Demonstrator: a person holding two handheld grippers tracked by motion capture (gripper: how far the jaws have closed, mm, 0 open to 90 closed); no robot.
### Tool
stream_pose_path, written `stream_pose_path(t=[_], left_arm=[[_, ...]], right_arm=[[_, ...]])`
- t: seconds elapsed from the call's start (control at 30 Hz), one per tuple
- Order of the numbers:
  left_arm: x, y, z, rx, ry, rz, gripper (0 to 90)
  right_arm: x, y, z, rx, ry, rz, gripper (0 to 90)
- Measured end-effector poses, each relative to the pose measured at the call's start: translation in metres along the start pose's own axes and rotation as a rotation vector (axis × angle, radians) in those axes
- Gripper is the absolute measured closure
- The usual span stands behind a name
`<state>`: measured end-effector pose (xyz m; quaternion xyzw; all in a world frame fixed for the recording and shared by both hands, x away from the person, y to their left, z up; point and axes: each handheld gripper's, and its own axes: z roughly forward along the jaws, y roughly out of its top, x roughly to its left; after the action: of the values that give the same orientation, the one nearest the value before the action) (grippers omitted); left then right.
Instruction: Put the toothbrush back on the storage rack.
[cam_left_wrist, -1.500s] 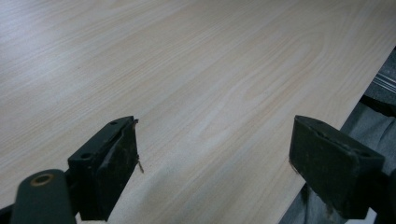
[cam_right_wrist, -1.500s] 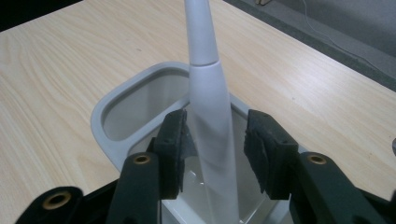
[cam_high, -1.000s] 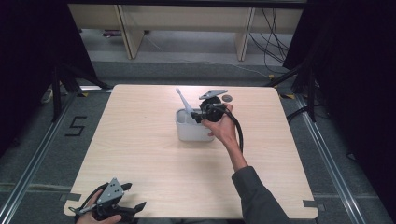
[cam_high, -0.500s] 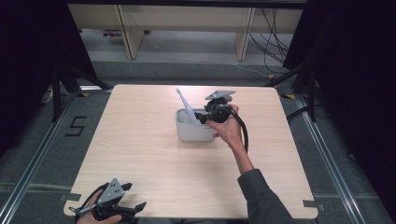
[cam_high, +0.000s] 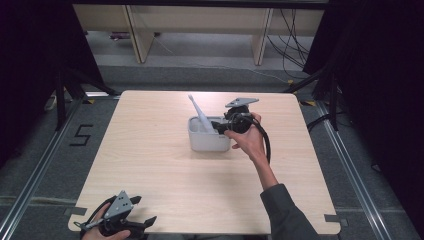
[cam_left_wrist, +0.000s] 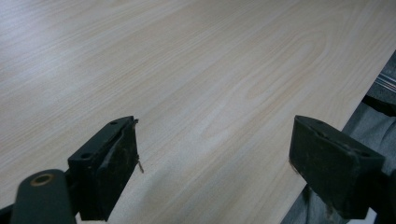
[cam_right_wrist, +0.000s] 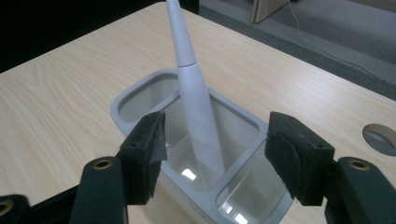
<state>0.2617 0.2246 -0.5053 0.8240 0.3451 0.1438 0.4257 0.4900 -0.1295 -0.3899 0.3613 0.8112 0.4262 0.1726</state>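
A white holder (cam_high: 209, 145) with several compartments (cam_right_wrist: 140, 91) stands at the middle of the table. In it a white toothbrush (cam_high: 199, 114) stands and leans up to the far left (cam_right_wrist: 196, 107). My right gripper (cam_high: 219, 127) is at the holder's right rim. Its jaws (cam_right_wrist: 217, 123) have just been opening and now stand open on either side of the handle, with neither pad touching it. My left gripper (cam_high: 146, 223) rests at the table's near left corner, its jaws (cam_left_wrist: 215, 154) wide open over bare wood.
The wooden table (cam_high: 165, 175) has a round grey hole (cam_right_wrist: 380, 138) near the holder. Its near edge lies close to the left gripper (cam_left_wrist: 327, 116). Shelving legs and cables (cam_high: 295, 30) stand on the floor beyond the far edge.
The right hand has shifted slightly to the right, back from the holder. The toothbrush keeps leaning in the holder. The left gripper has not moved.
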Motion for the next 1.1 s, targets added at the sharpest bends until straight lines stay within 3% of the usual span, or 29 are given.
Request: stream_pose_path(t=[0.1,0.13,0.37,0.47,0.5,0.67,0.73,0.77,0.83,0.87,1.1], left_arm=[[0.001,0.0,-0.001,0.011,0.007,0.014,14.8],[0.001,0.0,0.0,0.006,0.008,0.008,14.9],[0.001,0.0,-0.001,0.008,0.004,0.011,14.9],[0.001,0.0,-0.001,0.007,0.005,0.009,14.9],[0.001,0.0,-0.001,0.006,0.003,0.009,14.9],[0.002,0.0,0.0,0.004,0.006,0.017,14.9],[0.001,0.0,-0.001,0.014,0.003,0.012,14.9],[0.001,0.0,-0.001,0.013,0.003,0.012,14.9],[0.001,0.0,-0.001,0.013,0.005,0.011,14.9],[0.001,0.0,-0.001,0.014,0.004,0.011,14.9],[0.001,0.0,-0.001,0.008,0.005,0.013,14.9]], right_arm=[[0.001,-0.001,-0.003,0.0,-0.003,0.01,36.7],[0.0,-0.002,-0.003,-0.013,-0.001,-0.009,36.2],[0.004,-0.008,-0.009,-0.015,0.003,0.024,29.9],[0.004,-0.01,-0.012,-0.018,-0.001,0.006,29.9],[0.005,-0.013,-0.016,-0.024,0.007,0.023,29.9],[0.008,-0.022,-0.025,-0.068,0.021,0.011,29.9],[0.008,-0.023,-0.027,-0.069,0.033,-0.001,29.9],[0.012,-0.026,-0.031,-0.071,0.054,0.019,29.8],[0.013,-0.028,-0.034,-0.075,0.05,0.003,29.8],[0.016,-0.03,-0.035,-0.07,0.05,0.023,29.7],[0.021,-0.035,-0.041,-0.074,0.062,-0.01,29.3]])
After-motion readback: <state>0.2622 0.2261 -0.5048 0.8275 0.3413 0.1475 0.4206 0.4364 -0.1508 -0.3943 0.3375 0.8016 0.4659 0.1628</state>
